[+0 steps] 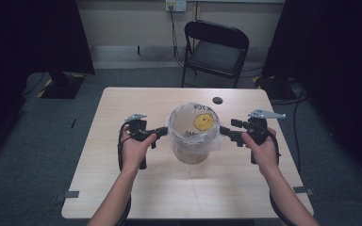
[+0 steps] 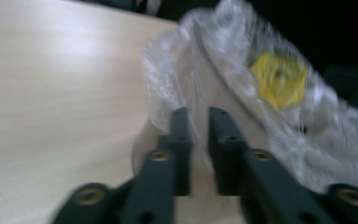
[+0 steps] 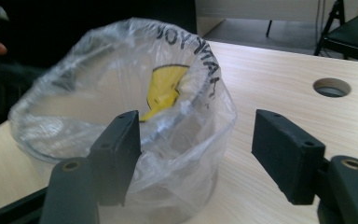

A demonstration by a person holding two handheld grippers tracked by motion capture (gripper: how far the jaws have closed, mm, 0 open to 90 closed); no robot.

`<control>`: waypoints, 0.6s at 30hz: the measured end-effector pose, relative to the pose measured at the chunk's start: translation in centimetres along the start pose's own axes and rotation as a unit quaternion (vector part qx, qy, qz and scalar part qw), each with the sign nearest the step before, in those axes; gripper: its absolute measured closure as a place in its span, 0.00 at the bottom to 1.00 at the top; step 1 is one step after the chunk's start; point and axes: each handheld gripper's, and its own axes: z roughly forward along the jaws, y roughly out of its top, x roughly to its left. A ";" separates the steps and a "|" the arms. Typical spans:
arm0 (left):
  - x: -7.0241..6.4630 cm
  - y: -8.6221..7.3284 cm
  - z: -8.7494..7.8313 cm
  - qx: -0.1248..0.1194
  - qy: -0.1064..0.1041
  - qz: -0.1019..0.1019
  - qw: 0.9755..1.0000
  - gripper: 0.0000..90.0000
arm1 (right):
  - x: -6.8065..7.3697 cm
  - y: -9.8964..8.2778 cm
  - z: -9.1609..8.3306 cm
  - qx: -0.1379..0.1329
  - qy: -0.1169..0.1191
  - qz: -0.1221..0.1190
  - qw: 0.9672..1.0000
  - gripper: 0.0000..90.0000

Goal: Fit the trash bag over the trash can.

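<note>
A pale round bin (image 1: pixel 188 153) stands mid-table, lined with a clear plastic bag (image 1: pixel 194 123) printed with a yellow smiley face (image 1: pixel 203 122). The bag's film folds over the rim. My left gripper (image 1: pixel 162 132) is at the bin's left side. In the left gripper view its jaws (image 2: pixel 199 112) stand a narrow gap apart, with the bag's film (image 2: pixel 223 60) showing in the gap and just beyond the tips. My right gripper (image 1: pixel 224 131) is at the bin's right side. In the right gripper view it is open (image 3: pixel 193 121) wide, with the bag's folded edge (image 3: pixel 182 140) bulging between the jaws.
The wooden table (image 1: pixel 146 188) has a round cable hole (image 1: pixel 217 100) behind the bin, seen also as the hole (image 3: pixel 331 87) in the right gripper view. A black folding chair (image 1: pixel 217 52) stands beyond the far edge. Dark curtains hang on both sides.
</note>
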 end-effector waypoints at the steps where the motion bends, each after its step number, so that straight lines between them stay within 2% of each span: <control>1: 0.1 0.4 0.0 -0.014 0.010 -0.002 1.000 0.73 | -0.1 -0.1 0.0 0.000 0.002 0.002 1.000 0.36; 5: 0.5 2.4 0.6 -0.019 0.001 -0.010 1.000 0.62 | -0.6 0.0 0.2 0.005 0.000 0.003 1.000 0.36; 7: 1.1 3.2 1.4 -0.020 0.001 -0.021 1.000 0.57 | -0.9 -0.1 0.5 0.007 -0.003 0.004 1.000 0.36; 9: 1.9 3.6 2.4 -0.007 -0.024 -0.049 0.999 0.58 | -1.2 -0.3 0.9 0.013 -0.001 0.008 1.000 0.36; 10: 2.2 3.6 2.9 -0.009 -0.040 -0.063 0.997 0.58 | -1.3 -0.4 1.1 0.013 0.002 0.009 1.000 0.35; 12: 2.8 3.4 3.9 0.011 -0.084 -0.104 0.991 0.57 | -1.5 -0.7 1.4 0.012 0.004 0.016 1.000 0.35; 14: 3.4 2.9 4.6 0.014 -0.109 -0.118 0.987 0.61 | -1.8 -0.9 1.5 0.011 0.005 0.018 1.000 0.34; 15: 3.6 2.7 4.8 0.016 -0.127 -0.140 0.982 0.65 | -2.0 -0.9 1.5 0.013 0.004 0.020 1.000 0.34; 16: 3.7 2.5 4.9 0.011 -0.143 -0.153 0.978 0.69 | -2.1 -1.0 1.5 0.014 0.003 0.019 1.000 0.34; 18: 3.6 2.6 4.9 0.000 -0.142 -0.153 0.978 0.76 | -2.2 -0.9 1.5 0.015 0.000 0.016 1.000 0.35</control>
